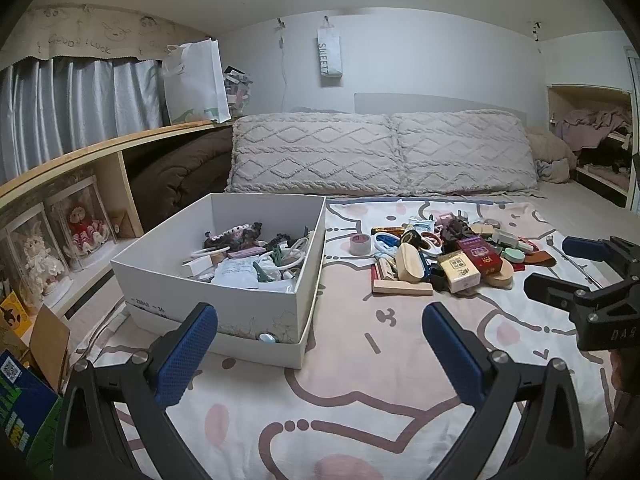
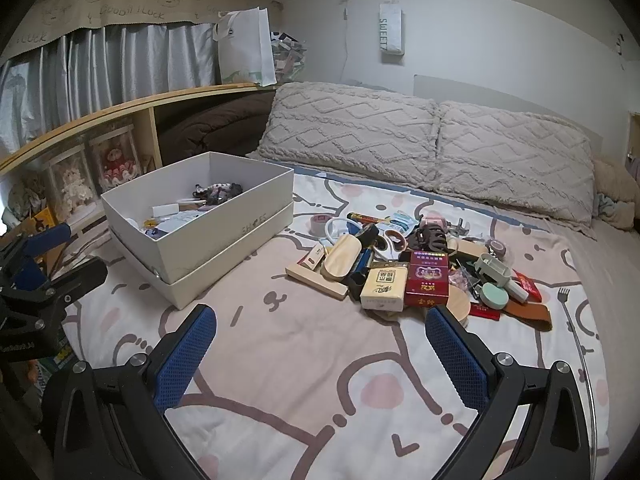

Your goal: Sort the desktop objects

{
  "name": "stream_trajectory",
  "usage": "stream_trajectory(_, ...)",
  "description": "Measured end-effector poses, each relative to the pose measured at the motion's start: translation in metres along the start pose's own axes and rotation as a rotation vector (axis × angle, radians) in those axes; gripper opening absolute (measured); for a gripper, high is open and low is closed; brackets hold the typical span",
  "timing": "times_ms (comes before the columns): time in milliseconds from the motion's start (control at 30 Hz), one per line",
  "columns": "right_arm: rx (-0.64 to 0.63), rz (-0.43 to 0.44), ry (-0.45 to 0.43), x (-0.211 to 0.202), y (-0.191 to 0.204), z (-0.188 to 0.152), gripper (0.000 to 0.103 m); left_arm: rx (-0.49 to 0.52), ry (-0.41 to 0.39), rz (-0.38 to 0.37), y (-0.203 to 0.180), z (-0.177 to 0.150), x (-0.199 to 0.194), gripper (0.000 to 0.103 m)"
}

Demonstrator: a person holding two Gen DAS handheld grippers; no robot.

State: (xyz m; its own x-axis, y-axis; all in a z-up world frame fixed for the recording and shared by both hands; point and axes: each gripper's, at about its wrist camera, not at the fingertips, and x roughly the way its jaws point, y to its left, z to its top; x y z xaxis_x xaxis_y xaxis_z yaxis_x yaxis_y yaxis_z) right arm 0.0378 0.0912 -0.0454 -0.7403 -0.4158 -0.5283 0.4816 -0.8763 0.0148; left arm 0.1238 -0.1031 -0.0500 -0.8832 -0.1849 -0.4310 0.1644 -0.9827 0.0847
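Both tools are empty with jaws spread wide: the right gripper [image 2: 320,360] hovers over bare blanket just near of the heap, and the left gripper [image 1: 320,356] hangs near of the white box [image 1: 256,304].

The pile of small objects [image 2: 416,264] lies right of the box and apart from it, on the cartoon-print blanket [image 2: 304,392]. At its near edge sit a cream packet [image 2: 383,289] and a red packet [image 2: 427,282], touching side by side, with a wooden block [image 2: 318,280] to their left.

The main risk, I judge, is the crowding. With jaws this wide, closing on one packet could catch its neighbour too, or push it so that things leaning on it slide. The soft blanket gives under pressure, so a low approach may snag cloth. The box already holds a tangle of items, and something dropped onto that could bounce over the wall. The two tools could also collide above the box.
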Motion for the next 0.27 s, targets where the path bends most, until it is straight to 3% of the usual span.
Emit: stream_trajectory(267, 0.004, 0.000, 0.007, 0.0018, -0.0015, 0.0000, 0.103, 0.001, -0.001, 0.009, 0.0006, -0.0012, -0.0007, 0.103)
